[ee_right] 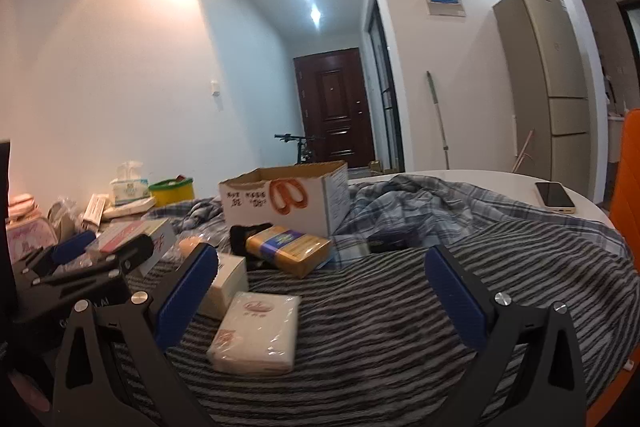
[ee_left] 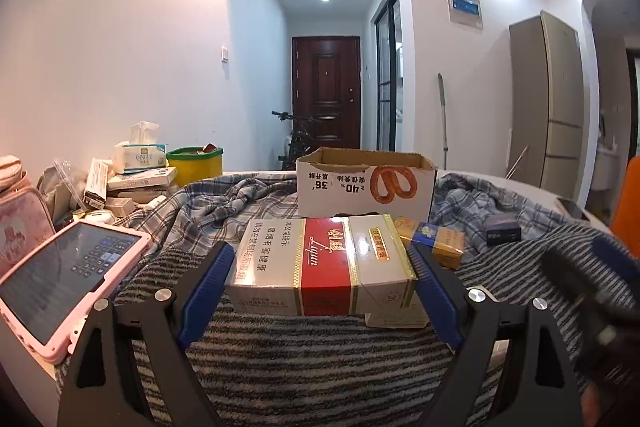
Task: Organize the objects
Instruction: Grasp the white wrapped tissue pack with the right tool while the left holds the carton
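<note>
While the left hand-held gripper (ee_left: 322,259) sits low over the striped blanket (ee_left: 320,359), its two blue pads flank the red-and-white cigarette carton (ee_left: 320,263), right up against its short ends, so it looks clamped on the carton, though whether the pads truly press in is hard to call. Carton lies flat on the blanket, dead centre and near, with a yellow-and-blue pack (ee_left: 436,241) just beyond its right corner and a small dark box (ee_left: 503,230) farther right on the plaid cloth (ee_left: 248,195). Behind the carton stands the open cardboard box (ee_left: 364,187), printed side facing us. Over on the left, a pink-cased tablet (ee_left: 68,275) leans at the bench edge, and the far left holds a tissue box (ee_left: 140,155) on stacked packages beside a yellow-green tub (ee_left: 196,165). Switch to the right wrist view: the right hand-held gripper (ee_right: 320,287) is spread wide with nothing between its pads, hovering above the blanket. A white wrapped packet (ee_right: 258,333) lies just inside its left finger, another pale box (ee_right: 226,281) touching behind that finger. A phone (ee_right: 555,195) rests on the white bench (ee_right: 500,183) at far right.
</note>
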### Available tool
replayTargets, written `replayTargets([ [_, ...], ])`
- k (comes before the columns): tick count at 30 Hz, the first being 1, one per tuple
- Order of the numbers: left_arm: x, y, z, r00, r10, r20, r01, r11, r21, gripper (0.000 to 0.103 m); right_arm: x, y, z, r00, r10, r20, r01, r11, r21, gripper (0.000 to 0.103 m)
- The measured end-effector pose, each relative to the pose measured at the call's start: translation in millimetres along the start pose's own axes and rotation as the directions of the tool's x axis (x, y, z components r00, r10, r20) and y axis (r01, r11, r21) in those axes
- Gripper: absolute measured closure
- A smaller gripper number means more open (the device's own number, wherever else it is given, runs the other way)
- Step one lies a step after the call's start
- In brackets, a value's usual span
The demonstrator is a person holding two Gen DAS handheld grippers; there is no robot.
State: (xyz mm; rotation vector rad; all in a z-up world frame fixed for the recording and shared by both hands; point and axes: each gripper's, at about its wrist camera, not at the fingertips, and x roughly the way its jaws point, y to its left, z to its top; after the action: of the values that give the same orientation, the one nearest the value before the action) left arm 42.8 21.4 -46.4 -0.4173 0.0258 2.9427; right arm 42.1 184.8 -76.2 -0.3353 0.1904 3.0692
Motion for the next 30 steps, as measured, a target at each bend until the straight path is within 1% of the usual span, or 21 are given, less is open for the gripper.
replayTargets([
  [3, -4, 0, -5, 0.999, -0.015, 0.029, 0.015, 1.000, -0.002, 0.014, 6, 9, -11, 0.999, 0.033, -0.019, -0.033, 0.999, 0.004, 0.001],
  [5, -1, 1, -7, 1.000, 0.006, 0.022, -0.006, 1.000, -0.002, 0.014, 8, 11, -18, 0.999, 0.049, -0.017, -0.049, 0.998, 0.026, 0.007],
  [6, 1, 2, -8, 1.000, 0.016, 0.007, -0.016, 1.000, -0.007, 0.014, 10, 12, -20, 0.999, 0.048, -0.021, -0.047, 0.998, 0.034, 0.008],
  [8, 2, 5, -8, 1.000, 0.011, 0.001, -0.011, 0.999, -0.030, 0.014, 15, 12, -22, 0.999, 0.031, -0.043, -0.030, 0.999, 0.038, 0.009],
  [11, 0, 9, -8, 0.999, 0.054, 0.003, -0.054, 0.998, -0.037, 0.014, 19, 10, -26, 0.998, 0.029, -0.057, -0.026, 0.999, 0.044, 0.017],
  [12, 0, 10, -9, 0.998, 0.058, 0.001, -0.058, 0.998, -0.029, 0.014, 21, 10, -28, 0.997, 0.035, -0.063, -0.032, 0.999, 0.042, 0.017],
  [15, -2, 14, -11, 0.999, 0.054, 0.003, -0.054, 0.998, -0.031, 0.014, 26, 17, -33, 0.995, 0.052, -0.083, -0.050, 0.999, 0.017, 0.019],
  [19, -5, 20, -16, 0.999, 0.043, 0.033, -0.042, 0.998, -0.046, 0.014, 27, 28, -38, 0.997, 0.032, -0.065, -0.034, 0.999, -0.041, 0.022],
  [22, -4, 16, -18, 0.998, 0.049, 0.035, -0.048, 0.998, -0.029, 0.014, 28, 34, -42, 0.998, 0.015, -0.062, -0.020, 0.997, -0.080, 0.026],
  [24, -5, 12, -18, 0.998, 0.052, 0.039, -0.052, 0.999, -0.017, 0.014, 31, 35, -43, 0.997, 0.022, -0.078, -0.028, 0.996, -0.084, 0.032],
  [28, -5, 13, -18, 0.998, 0.048, 0.044, -0.048, 0.999, -0.015, 0.014, 36, 29, -44, 0.994, 0.039, -0.105, -0.045, 0.997, -0.055, 0.042],
  [30, -5, 13, -18, 0.998, 0.044, 0.040, -0.044, 0.999, -0.020, 0.014, 40, 28, -44, 0.991, 0.047, -0.128, -0.053, 0.998, -0.045, 0.048],
])
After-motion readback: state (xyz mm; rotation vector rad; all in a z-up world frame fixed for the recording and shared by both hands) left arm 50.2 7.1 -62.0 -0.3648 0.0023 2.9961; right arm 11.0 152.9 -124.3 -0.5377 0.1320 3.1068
